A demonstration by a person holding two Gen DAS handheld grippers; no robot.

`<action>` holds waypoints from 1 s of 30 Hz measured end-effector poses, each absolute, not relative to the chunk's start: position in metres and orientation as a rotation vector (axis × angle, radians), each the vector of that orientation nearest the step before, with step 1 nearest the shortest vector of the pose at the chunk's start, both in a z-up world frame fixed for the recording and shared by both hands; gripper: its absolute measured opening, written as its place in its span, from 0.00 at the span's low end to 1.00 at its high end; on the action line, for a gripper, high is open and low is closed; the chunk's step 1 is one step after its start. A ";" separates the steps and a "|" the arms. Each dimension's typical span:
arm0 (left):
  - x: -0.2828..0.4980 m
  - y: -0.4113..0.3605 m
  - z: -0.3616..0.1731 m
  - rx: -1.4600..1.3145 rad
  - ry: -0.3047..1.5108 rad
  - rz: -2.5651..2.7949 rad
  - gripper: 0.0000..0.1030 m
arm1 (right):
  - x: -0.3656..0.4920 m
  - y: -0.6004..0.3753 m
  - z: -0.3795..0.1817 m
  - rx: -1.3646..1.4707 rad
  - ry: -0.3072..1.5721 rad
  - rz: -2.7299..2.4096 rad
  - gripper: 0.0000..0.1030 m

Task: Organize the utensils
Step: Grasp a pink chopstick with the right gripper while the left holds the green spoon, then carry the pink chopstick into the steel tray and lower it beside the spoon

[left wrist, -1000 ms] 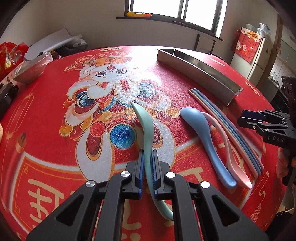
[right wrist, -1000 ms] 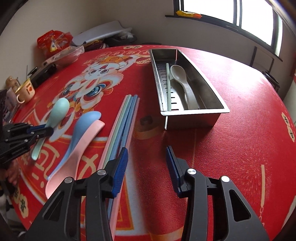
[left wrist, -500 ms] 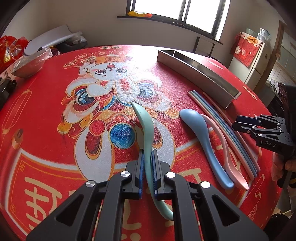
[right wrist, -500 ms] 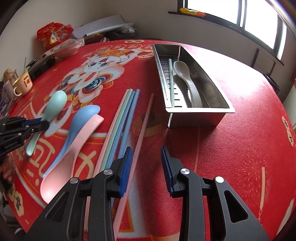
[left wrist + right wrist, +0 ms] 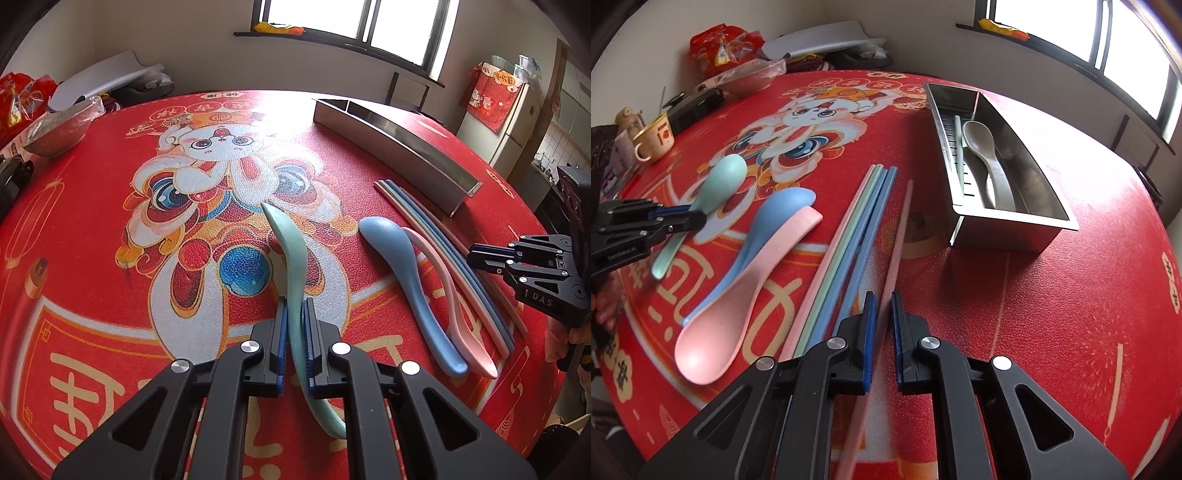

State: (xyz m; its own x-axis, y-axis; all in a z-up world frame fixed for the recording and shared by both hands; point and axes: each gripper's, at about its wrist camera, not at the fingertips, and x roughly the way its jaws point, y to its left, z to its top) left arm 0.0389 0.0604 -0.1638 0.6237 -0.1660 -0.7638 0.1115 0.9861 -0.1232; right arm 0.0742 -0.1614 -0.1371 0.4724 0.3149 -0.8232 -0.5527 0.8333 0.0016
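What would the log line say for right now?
left gripper: shut on green spoon | right gripper: just closed on pink chopstick | tray: waiting

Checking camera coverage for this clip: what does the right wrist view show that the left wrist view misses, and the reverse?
Only the right wrist view looks into the steel tray, showing a grey spoon and a green chopstick inside, plus a mug. Only the left wrist view shows the fridge. Both show the left hand-held gripper shut on the green spoon, the blue spoon, the pink spoon, and the right hand-held gripper shut on a pink chopstick.
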 end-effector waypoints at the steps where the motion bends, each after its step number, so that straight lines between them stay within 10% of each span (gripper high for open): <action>1: 0.039 0.060 -0.164 -0.066 0.883 -0.159 0.08 | 0.074 -0.162 -0.137 -0.282 0.938 0.538 0.07; 30: 0.039 0.063 -0.165 -0.084 0.882 -0.166 0.08 | 0.045 -0.177 -0.137 -0.273 0.931 0.527 0.07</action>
